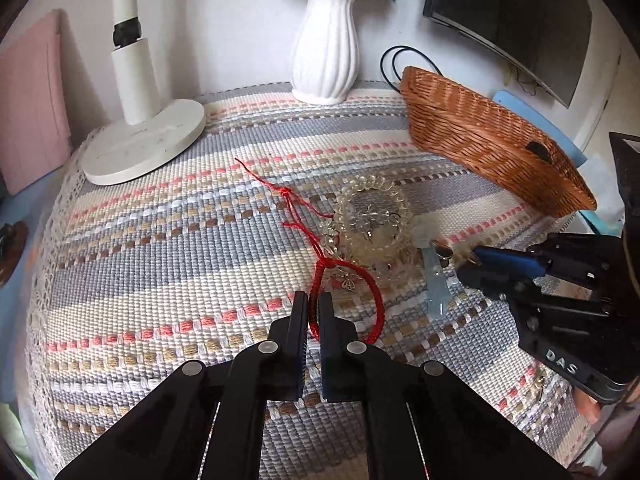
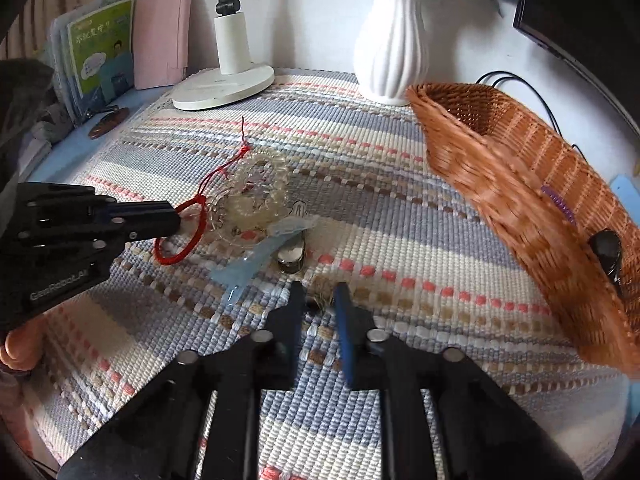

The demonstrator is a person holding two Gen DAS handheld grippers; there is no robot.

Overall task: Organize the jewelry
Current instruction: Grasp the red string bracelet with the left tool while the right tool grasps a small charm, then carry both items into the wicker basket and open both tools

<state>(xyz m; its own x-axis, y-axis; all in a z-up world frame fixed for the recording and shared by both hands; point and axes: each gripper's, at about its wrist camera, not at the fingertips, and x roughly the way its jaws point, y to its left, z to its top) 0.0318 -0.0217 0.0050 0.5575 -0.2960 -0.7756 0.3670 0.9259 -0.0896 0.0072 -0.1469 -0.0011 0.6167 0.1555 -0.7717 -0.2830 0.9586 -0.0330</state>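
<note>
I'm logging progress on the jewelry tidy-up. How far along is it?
Early. The wicker basket already holds a dark piece and something purple. In hand: the left gripper is shut on the red cord bracelet; the right gripper is around a small brown piece. Left: the clear bead bracelets, blue hair clip and metal piece on the cloth.

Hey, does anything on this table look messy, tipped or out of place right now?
Yes. The wicker basket sits tilted rather than flat. The red cord bracelet, clear bead bracelets and a pale blue hair clip lie in one overlapping heap on the woven mat, not sorted.
</note>
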